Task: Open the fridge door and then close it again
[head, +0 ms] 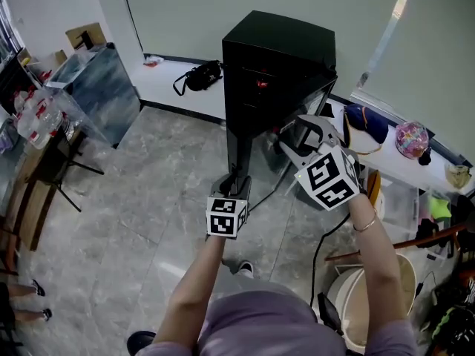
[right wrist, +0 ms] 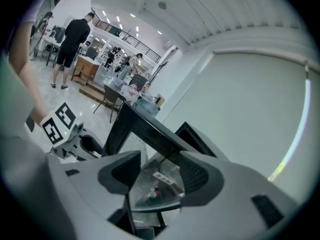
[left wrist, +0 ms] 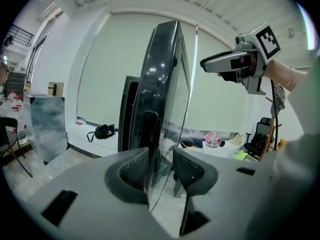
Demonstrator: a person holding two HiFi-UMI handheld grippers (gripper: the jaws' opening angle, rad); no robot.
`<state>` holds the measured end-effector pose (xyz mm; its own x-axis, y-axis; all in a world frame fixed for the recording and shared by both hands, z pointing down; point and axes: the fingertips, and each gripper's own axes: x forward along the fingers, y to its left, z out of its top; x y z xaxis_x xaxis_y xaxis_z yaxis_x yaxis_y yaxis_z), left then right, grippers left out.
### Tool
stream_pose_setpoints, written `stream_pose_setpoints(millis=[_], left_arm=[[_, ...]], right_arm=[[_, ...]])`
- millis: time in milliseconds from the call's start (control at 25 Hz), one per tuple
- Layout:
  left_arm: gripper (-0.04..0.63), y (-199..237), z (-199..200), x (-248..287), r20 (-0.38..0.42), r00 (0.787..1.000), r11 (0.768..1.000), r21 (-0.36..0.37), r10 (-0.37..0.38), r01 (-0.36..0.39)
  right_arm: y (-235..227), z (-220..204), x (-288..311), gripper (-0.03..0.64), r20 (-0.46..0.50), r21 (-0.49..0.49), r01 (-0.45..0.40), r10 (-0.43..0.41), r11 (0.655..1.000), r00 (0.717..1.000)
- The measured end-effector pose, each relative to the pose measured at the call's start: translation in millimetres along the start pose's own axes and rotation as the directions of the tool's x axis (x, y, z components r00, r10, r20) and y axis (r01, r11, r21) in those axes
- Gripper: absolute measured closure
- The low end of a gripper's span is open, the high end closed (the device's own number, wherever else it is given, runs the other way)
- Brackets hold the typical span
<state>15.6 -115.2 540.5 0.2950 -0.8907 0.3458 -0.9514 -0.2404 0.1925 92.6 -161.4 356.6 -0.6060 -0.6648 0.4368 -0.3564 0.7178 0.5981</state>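
**Fridge door stands open, pinched in my left tool**

The black fridge (head: 278, 58) stands on the grey tiled floor (head: 148, 199) against a pale wall (head: 185, 13). Its door (head: 239, 154) is swung out toward me and shows edge-on from my head view. My left tool (left wrist: 160, 166) pinches the door's free edge, one pad on each face, and the glossy dark panel rises upright between them. My right tool (right wrist: 157, 176) hovers just beside the open cabinet, higher than the left, its jaws spread wide and gripping nothing. Past them, a shelf (right wrist: 150, 194) inside the fridge shows, with a few small items on it too blurred to name.

A low white ledge (head: 167, 80) runs along the wall to the left of the fridge, and a black bag (head: 200, 75) lies on it. On the right stretch of the ledge sits a pink rounded object (head: 411, 138). Farther left stands a bluish marbled cabinet (head: 100, 87). In the right gripper view, a person in dark clothes (right wrist: 75, 39) stands well apart across the room.
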Motion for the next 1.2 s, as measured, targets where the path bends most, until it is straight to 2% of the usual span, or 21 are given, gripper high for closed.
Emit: stream_pose_setpoints(millis=[160,400,640,760,920,1200], left_arm=[[0.457,-20,-8,-8,-0.008,0.999,0.999,0.015,-0.032,0.032],[0.453,-51,-17,-17,-0.022,0.996,0.994,0.058,-0.087,0.088],[0.453,-74,-24,-20,-0.03,0.991,0.985,0.109,-0.13,0.133],[0.451,-82,-26,-22,-0.039,0.988,0.976,0.151,-0.151,0.155],[0.445,-93,-32,-24,-0.048,0.986,0.973,0.165,-0.157,0.163],[0.432,-120,-36,-26,-0.038,0.982,0.96,0.205,-0.188,0.191]], right_arm=[[19,7,-26,0.368,0.037,0.129,-0.043,0.039,0.991,0.999],[38,27,-53,0.368,0.126,0.35,-0.089,0.047,0.933,0.991],[55,27,-60,0.365,0.114,0.433,-0.063,0.015,0.899,0.993],[61,27,-61,0.351,0.11,0.495,-0.06,0.006,0.867,0.994],[64,29,-61,0.325,0.094,0.568,-0.017,-0.044,0.823,0.995],[62,28,-62,0.299,0.006,0.601,0.138,-0.176,0.787,0.984]])
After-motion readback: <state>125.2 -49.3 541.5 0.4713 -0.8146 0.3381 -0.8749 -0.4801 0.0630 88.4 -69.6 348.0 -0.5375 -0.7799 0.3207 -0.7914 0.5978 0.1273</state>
